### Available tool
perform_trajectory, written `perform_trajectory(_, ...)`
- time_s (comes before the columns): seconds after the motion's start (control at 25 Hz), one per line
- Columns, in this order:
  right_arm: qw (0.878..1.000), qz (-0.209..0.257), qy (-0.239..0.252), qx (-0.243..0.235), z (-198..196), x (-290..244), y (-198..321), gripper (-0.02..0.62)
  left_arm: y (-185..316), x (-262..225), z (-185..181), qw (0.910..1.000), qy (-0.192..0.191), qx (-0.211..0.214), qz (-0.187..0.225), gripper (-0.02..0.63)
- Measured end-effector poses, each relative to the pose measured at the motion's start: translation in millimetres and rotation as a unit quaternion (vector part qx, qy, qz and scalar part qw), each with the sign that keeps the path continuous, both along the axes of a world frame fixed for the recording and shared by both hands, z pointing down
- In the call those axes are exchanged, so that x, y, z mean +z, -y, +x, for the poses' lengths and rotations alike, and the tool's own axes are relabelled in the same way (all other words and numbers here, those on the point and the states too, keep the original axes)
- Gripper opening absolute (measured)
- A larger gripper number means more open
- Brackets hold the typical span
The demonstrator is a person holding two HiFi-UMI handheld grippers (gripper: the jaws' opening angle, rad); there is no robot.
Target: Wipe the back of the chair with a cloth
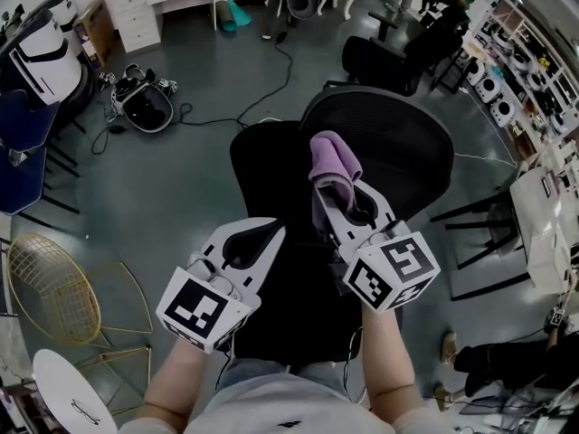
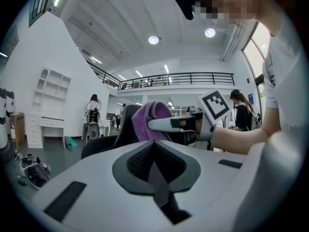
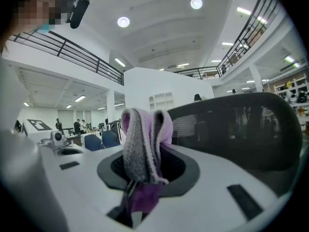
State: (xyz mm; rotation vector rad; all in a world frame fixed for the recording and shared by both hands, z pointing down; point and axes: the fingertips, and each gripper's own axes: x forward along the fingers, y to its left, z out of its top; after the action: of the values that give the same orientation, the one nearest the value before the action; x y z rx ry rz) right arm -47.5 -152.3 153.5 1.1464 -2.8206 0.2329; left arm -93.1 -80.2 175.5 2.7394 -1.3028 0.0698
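Left gripper (image 1: 264, 233): jaws shut together, nothing between them. Its own view confirms this and alone shows the right gripper side-on. Right gripper (image 1: 336, 197): jaws clamped on a folded purple cloth (image 1: 335, 159), the fold standing above the tips. The head view places the cloth just beside the chair's mesh back (image 1: 403, 143). The right gripper view shows the back to the cloth's right; contact undetermined.

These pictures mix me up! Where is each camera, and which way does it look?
Head view: on the person's head, looking down at chair, left gripper, right gripper, forearms.
Left gripper view: rides the left gripper, facing the right gripper and forearm.
Right gripper view: rides the right gripper, facing the chair back.
All show the cloth.
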Motion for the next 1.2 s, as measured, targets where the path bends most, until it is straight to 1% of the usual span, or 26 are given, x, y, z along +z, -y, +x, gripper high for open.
perform_trajectory(0.2, 1.0, 0.023, 0.003, 0.012, -4.3, -27.9, 31.0, 0.107, 5.6, 5.3, 0.0, 1.0, -0.005, 0.003, -0.006, 0.013)
perform_trajectory(0.36, 0.998, 0.051, -0.008, 0.034, -8.1, -48.0, 51.5, 0.107, 9.1, 8.6, -2.5, 0.9999, -0.007, 0.002, -0.011, 0.012)
perform_trajectory(0.44, 0.997, 0.058, -0.012, 0.044, -9.6, -54.6, 60.1, 0.107, 10.1, 9.7, -2.8, 0.9999, -0.008, 0.0, -0.013, 0.013)
perform_trajectory(0.52, 0.997, 0.054, -0.013, 0.051, -10.5, -53.2, 67.4, 0.107, 10.9, 10.5, -2.5, 0.9999, -0.008, -0.002, -0.015, 0.012)
perform_trajectory(0.72, 0.998, 0.028, 0.016, 0.053, -8.5, -44.6, 71.3, 0.104, 12.6, 13.8, -4.2, 0.9998, -0.01, -0.002, -0.017, 0.013)
perform_trajectory(0.88, 0.997, 0.031, 0.004, 0.069, -4.7, -43.5, 76.5, 0.104, 11.5, 14.9, -5.0, 0.9998, -0.01, 0.0, -0.017, 0.013)
perform_trajectory(1.04, 0.994, 0.027, -0.01, 0.104, 19.6, -35.7, 86.6, 0.104, 11.3, 15.7, 0.3, 0.9998, -0.006, 0.003, -0.019, 0.013)
perform_trajectory(1.2, 0.991, 0.023, -0.013, 0.132, 41.5, -31.1, 93.7, 0.104, 12.0, 17.2, 3.9, 0.9998, -0.006, 0.008, -0.02, 0.012)
